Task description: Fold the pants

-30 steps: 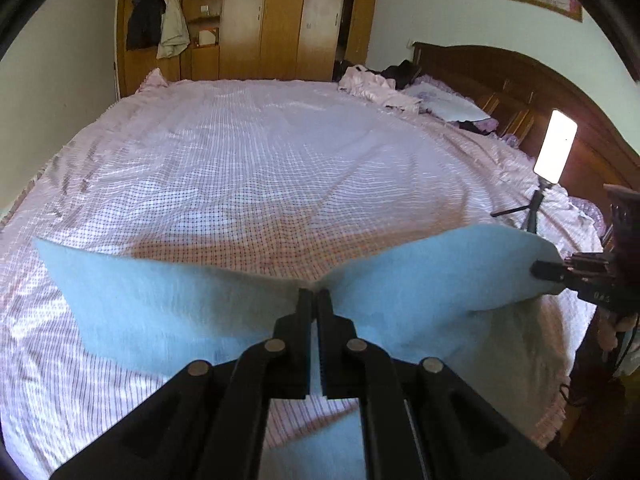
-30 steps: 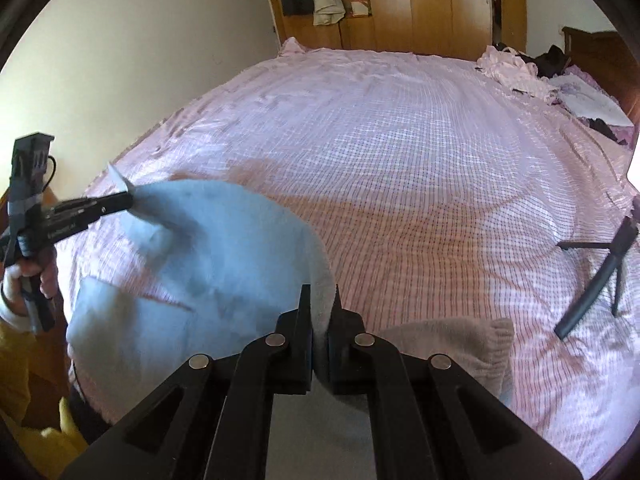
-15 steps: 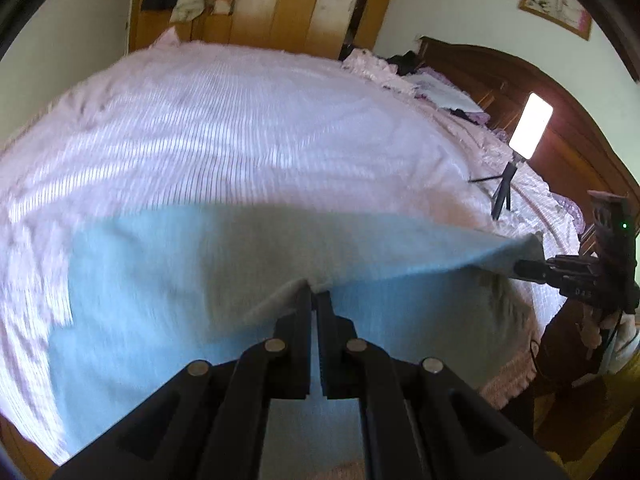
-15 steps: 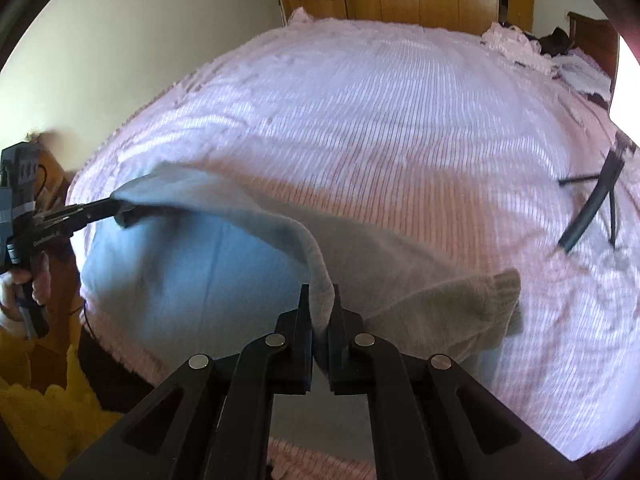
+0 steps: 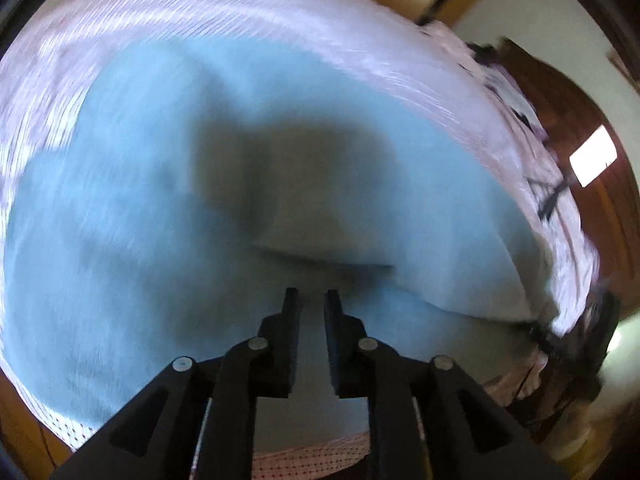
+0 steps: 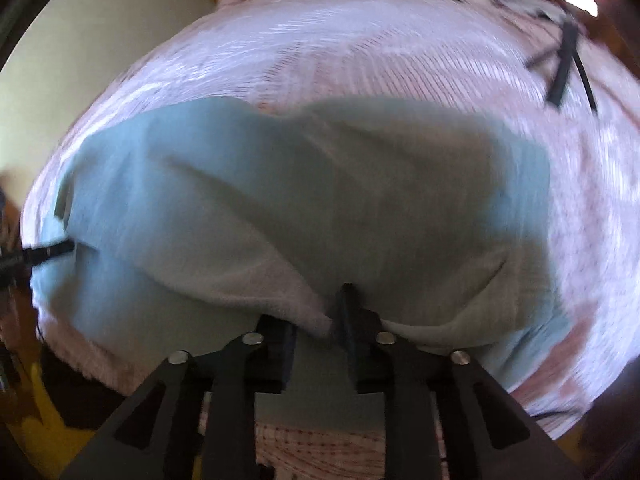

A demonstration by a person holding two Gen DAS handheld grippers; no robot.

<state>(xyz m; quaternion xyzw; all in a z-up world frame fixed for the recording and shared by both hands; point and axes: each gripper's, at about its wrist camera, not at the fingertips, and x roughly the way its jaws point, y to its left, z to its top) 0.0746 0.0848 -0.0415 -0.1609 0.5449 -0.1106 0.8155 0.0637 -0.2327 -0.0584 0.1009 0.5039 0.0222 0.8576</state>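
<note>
Both black two-finger grippers have just been opening: the left gripper [image 5: 311,298] stands with a narrow gap and nothing between its fingers, the light blue soft fabric pants [image 5: 168,184] spread just ahead on the pink checked bedsheet [image 5: 248,12]; the right gripper [image 6: 316,312] shows a fold of pants [image 6: 320,200] lying loosely between its parted fingers

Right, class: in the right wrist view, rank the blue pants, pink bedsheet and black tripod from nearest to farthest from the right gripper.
1. Blue pants: at the right gripper, cloth between its fingers.
2. Pink bedsheet: beyond the pants.
3. Black tripod: far upper right, on the sheet.
</note>
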